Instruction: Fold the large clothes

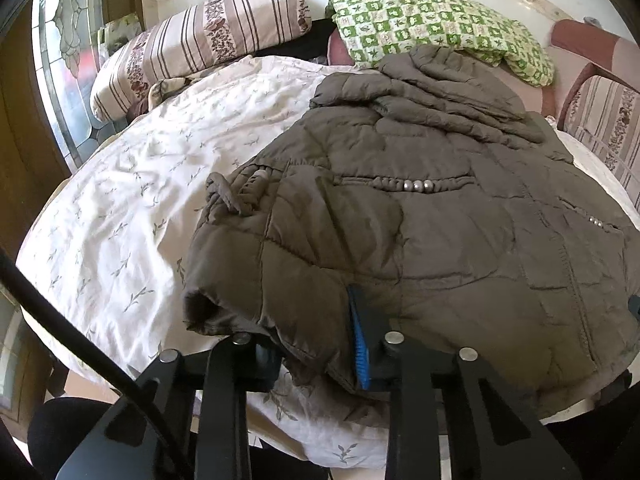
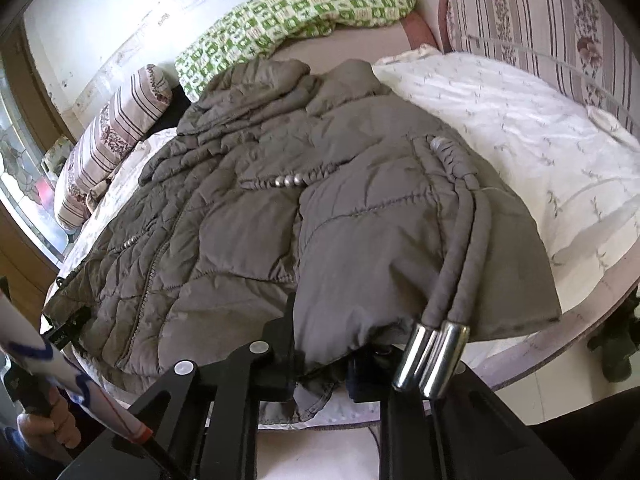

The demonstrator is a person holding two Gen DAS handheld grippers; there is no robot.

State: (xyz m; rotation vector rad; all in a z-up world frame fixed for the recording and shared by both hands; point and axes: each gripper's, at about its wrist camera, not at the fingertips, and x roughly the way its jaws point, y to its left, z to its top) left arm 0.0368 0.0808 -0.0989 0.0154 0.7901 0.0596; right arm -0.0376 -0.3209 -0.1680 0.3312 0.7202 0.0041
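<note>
On the bed, over a white sheet with small leaf prints, lies a big brown quilted jacket, spread flat with its hood toward the far pillows. At the near hem the left gripper is closed on the jacket's edge, the fabric pinched between its blue pads. The right gripper likewise bites the hem at the other side, with cloth bunched between its fingers. Two grey cords with shiny metal tips hang over that gripper. A green checked blanket and a striped pillow rest behind the jacket.
</note>
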